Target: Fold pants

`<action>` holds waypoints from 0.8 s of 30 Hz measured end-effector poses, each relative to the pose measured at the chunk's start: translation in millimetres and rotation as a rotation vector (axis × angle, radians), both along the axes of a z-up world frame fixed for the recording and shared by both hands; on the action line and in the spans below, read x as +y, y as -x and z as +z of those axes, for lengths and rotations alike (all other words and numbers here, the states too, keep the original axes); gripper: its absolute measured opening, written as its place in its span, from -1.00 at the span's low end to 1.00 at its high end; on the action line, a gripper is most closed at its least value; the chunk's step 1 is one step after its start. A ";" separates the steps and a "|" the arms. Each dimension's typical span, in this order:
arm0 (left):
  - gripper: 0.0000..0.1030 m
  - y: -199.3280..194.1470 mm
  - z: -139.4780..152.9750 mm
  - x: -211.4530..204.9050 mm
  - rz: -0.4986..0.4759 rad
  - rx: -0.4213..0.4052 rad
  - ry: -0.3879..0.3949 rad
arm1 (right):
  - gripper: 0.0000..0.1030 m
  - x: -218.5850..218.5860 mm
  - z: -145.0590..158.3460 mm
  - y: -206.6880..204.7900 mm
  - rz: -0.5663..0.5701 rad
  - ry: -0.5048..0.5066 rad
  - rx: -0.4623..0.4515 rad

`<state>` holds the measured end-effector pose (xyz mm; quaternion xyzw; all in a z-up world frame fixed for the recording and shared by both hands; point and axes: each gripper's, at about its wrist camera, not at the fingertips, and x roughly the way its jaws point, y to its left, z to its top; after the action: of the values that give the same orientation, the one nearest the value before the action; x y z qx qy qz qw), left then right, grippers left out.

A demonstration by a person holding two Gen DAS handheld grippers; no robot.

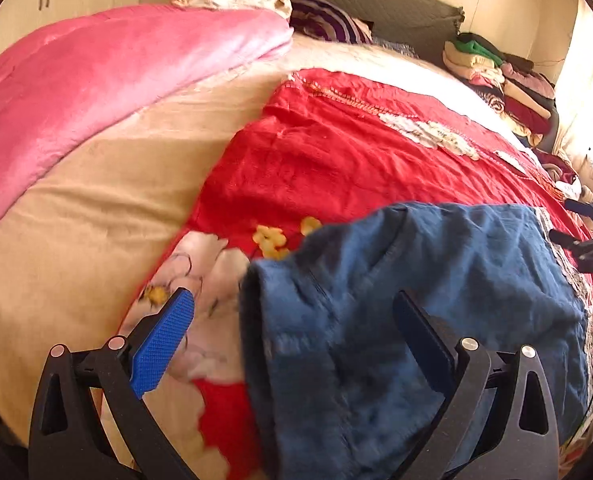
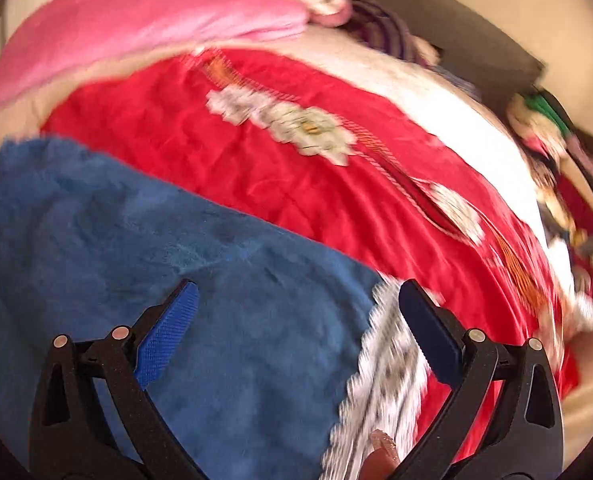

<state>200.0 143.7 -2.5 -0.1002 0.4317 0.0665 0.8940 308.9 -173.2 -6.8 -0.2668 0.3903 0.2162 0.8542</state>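
Blue plush pants [image 1: 416, 300] are lying on the red floral bedspread [image 1: 336, 152], with a patterned trim band [image 2: 388, 368] running along their right-hand edge. The left gripper [image 1: 292, 320] and the right gripper [image 2: 296, 316] are both hovering over the fabric with jaws spread wide, holding nothing. For a clean fold, each gripper should be pinching a full layer at matching edges before lifting.

A pink blanket [image 1: 108, 80] borders the red floral bedspread [image 1: 336, 152]; folded clothes [image 1: 500, 80] are stacked beyond.
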 end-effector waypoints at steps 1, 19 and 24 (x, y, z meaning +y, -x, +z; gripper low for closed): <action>0.91 -5.1 -2.3 2.4 -0.005 0.010 0.001 | 0.84 5.1 -4.7 -5.3 0.012 0.012 0.007; -0.33 -33.9 -19.4 2.2 -0.079 -0.012 0.017 | -1.00 44.0 -20.9 -38.1 0.137 0.069 0.027; -0.32 -33.3 -21.0 1.3 -0.062 -0.009 -0.021 | -1.00 60.5 -43.1 -57.7 0.138 0.137 0.015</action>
<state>233.3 145.0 -23.4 -0.0774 0.4297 0.0428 0.8986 366.7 -112.7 -49.9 -0.3491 0.3913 0.2491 0.8142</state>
